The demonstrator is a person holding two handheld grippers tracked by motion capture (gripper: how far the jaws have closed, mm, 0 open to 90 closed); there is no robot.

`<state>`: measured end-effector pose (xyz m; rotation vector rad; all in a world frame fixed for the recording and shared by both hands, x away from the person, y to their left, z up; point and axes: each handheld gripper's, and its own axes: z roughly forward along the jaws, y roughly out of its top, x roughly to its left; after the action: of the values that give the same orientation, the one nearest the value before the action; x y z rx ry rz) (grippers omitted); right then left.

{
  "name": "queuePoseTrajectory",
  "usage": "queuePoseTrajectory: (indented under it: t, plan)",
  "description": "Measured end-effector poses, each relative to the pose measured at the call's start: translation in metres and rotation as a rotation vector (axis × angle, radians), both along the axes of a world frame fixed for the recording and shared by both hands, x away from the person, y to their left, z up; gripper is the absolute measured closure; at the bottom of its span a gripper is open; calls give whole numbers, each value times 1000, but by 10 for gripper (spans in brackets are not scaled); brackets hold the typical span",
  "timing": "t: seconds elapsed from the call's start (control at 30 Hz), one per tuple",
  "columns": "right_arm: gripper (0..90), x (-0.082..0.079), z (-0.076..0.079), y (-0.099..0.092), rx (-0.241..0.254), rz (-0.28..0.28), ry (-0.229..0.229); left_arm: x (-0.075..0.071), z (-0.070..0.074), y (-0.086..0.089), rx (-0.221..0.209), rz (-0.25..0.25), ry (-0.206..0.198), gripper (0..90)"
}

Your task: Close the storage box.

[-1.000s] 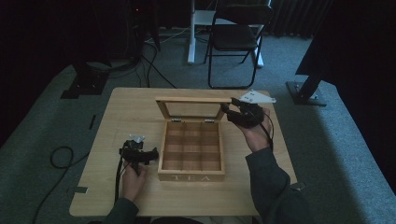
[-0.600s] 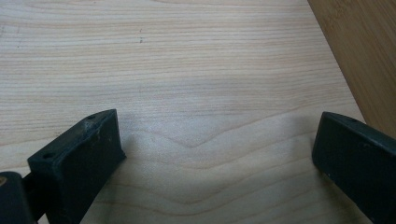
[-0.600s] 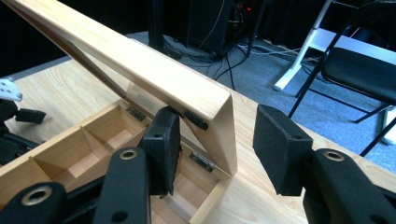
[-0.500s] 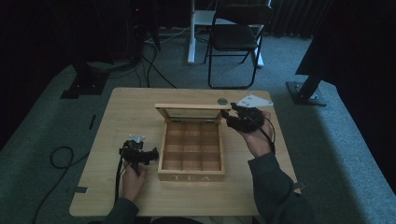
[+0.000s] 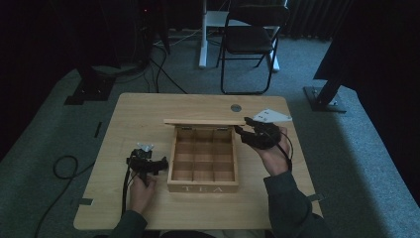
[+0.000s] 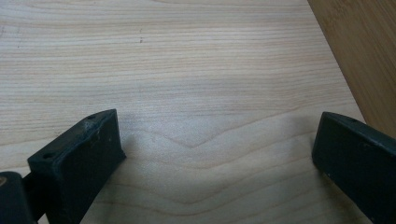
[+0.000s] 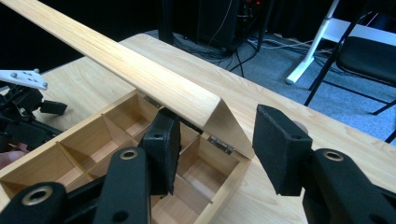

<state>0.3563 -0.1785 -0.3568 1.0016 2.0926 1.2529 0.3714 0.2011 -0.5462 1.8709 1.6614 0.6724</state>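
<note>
The lid [image 5: 203, 122] of the tea box [image 5: 203, 186] now stands higher than a moment ago. The right tool [image 7: 212, 135] has its jaws narrow around the lid's corner. The left tool [image 5: 144, 163] rests wide apart on the surface [image 5: 148, 106]. Opening looks nearly done.

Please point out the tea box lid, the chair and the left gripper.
tea box lid [image 7: 140, 70], right gripper view, its wooden edge
chair [image 5: 250, 37], high view, its seat
left gripper [image 5: 145, 163], high view, between its jaws
</note>
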Motion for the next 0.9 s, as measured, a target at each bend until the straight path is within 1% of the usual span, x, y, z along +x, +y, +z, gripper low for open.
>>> queuePoseTrajectory:
  t: [0.4,0.73,0.9]
  plan:
    - [512,-9,-9,-1,14,11,18,0,0,0,2,-1,-1,16]
    - [511,-17,-16,-1,5,15,17,0,0,0,-1,1,-2,16]
    - [510,-21,-22,0,13,19,26,0,0,0,-1,1,-1,16]
